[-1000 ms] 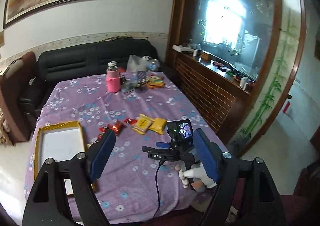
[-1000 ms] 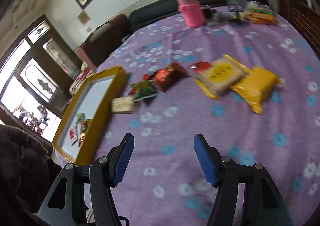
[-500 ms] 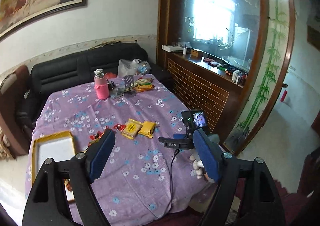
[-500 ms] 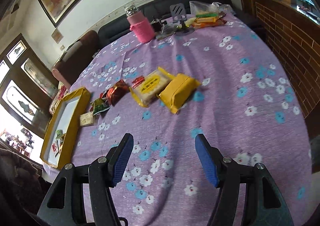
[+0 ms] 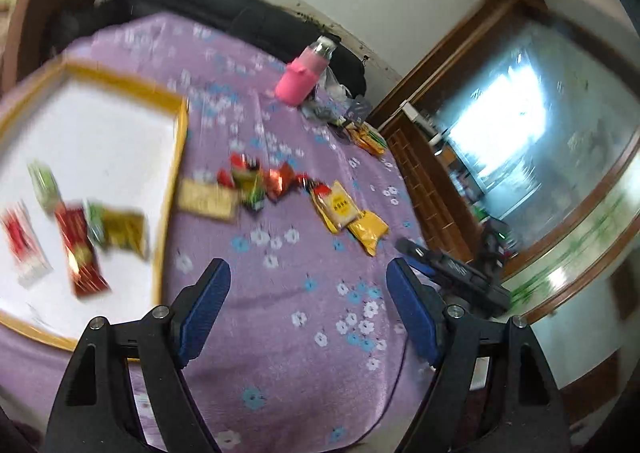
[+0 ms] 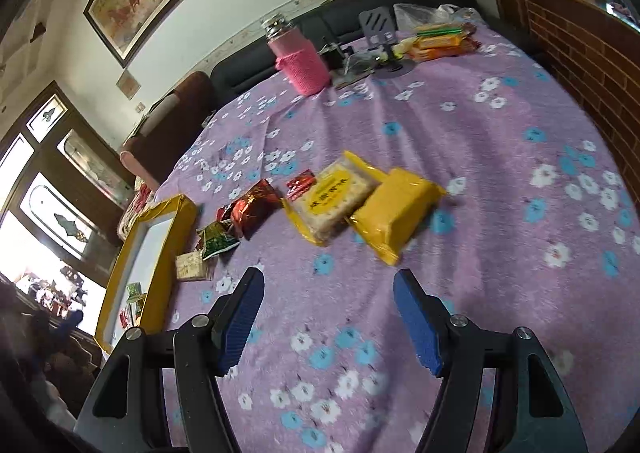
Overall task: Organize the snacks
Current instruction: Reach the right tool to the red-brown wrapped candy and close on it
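Snack packets lie in a row on the purple flowered tablecloth: a yellow pack point(image 6: 394, 215), a clear biscuit pack with yellow ends point(image 6: 334, 199), a red foil pack point(image 6: 254, 209), a green packet point(image 6: 218, 241) and a beige box point(image 6: 190, 265). The same row shows, blurred, in the left wrist view, from the beige box point(image 5: 206, 199) to the yellow pack point(image 5: 368, 231). A yellow-rimmed white tray point(image 5: 174, 157) holds several packets, among them a red one point(image 5: 82, 253). My left gripper point(image 5: 308, 285) is open and empty above the cloth beside the tray. My right gripper point(image 6: 328, 295) is open and empty, just short of the yellow pack.
A pink bottle point(image 6: 300, 61) stands at the far side with a phone stand point(image 6: 380, 33), a plastic bag and more snack packs point(image 6: 438, 37). A black sofa lies behind the table. A brick ledge point(image 6: 592, 49) runs along the right. The other gripper's black handle point(image 5: 460, 273) is at the table's right edge.
The left gripper has swung left and down toward the tray, and its view is now blurred. The right gripper has moved in closer to the yellow pack.
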Available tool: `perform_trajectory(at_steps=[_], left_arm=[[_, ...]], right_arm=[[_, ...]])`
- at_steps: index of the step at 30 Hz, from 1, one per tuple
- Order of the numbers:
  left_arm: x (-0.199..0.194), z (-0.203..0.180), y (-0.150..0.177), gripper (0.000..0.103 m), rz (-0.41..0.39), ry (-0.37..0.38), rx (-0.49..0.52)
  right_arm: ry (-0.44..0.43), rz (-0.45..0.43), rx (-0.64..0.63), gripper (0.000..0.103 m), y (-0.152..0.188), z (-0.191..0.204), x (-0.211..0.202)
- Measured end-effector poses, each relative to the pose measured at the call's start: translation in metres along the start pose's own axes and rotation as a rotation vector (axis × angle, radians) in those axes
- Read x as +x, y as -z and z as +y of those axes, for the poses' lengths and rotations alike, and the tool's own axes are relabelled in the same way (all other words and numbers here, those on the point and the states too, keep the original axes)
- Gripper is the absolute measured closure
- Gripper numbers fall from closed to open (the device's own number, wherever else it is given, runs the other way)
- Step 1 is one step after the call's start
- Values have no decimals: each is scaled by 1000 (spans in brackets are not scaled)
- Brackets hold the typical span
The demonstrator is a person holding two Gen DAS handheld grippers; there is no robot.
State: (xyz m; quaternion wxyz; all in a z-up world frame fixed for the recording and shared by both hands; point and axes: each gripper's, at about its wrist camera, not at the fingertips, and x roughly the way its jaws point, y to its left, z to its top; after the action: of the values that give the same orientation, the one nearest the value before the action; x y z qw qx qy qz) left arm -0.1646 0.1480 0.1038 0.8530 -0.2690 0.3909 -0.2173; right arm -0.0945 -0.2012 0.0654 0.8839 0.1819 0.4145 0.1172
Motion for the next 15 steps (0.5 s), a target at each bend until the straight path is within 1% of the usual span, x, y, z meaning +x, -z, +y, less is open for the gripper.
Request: perform_trajectory(at_steps=[1,3,4,5,8,11,13,15], left_arm=[[8,10,6,22,19,21,-38],[18,20,10,22,62,22,-69],[23,23,11,22,78,0,-72],[26,23,11,22,77,-30,-61],[21,26,11,22,45,-100,-32],[15,22,13,22,22,-134,6],[12,19,15,22,18,-156,34],[10,16,15,22,13,-172,67]], right_arm=[[-14,10,-5,33,-5,5,11],[-51,29,-23,33,-13,17,33],[-61,35,-28,33,-16,23,42],[-72,43,-34,33,-19,29,51],[-110,85,-78,33,-32,57,87],[-86,116,-105,33,-49,83,123],[-54,130,-116,34,-58,97,146],[22,145,-133,34,-61,110,167]])
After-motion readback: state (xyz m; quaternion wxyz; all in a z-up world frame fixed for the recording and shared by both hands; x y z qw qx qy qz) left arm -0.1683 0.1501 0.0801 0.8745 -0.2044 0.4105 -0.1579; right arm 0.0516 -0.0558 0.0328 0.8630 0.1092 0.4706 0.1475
